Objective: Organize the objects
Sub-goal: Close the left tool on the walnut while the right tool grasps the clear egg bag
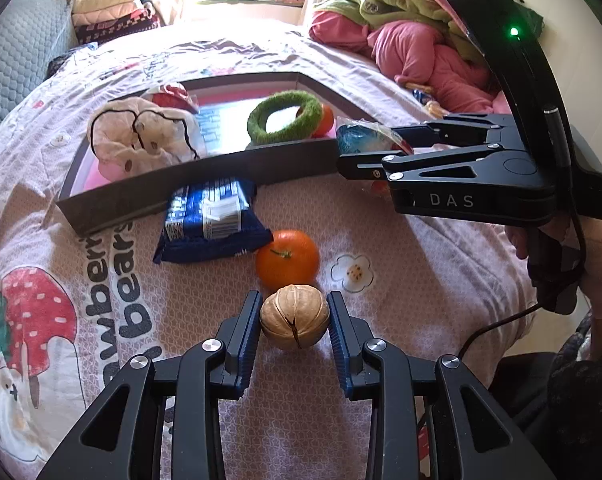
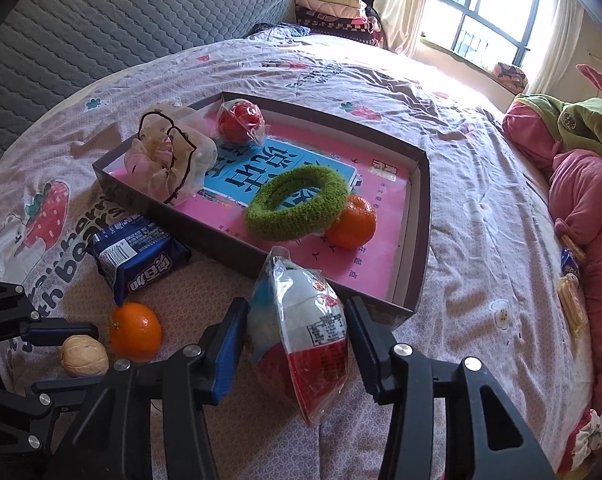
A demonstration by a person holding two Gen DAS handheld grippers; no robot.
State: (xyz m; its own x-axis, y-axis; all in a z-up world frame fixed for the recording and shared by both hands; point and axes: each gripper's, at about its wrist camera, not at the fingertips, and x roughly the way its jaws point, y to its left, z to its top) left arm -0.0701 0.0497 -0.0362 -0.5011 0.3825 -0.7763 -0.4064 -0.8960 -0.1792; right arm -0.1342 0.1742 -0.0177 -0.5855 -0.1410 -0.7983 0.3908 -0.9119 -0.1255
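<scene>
We see left gripper (image 1: 295, 330), lower centre: black linkage arms, silver screws, blue ribbed pads. Right gripper (image 1: 343, 152), right edge: black body, "DAS" lettering, green light, black cable. Dark patterned sleeve (image 1: 581, 376), lower right.

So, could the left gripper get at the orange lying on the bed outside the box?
Probably, but not yet: the left gripper is shut on the walnut, and the orange sits right behind it, with nothing else between.
</scene>
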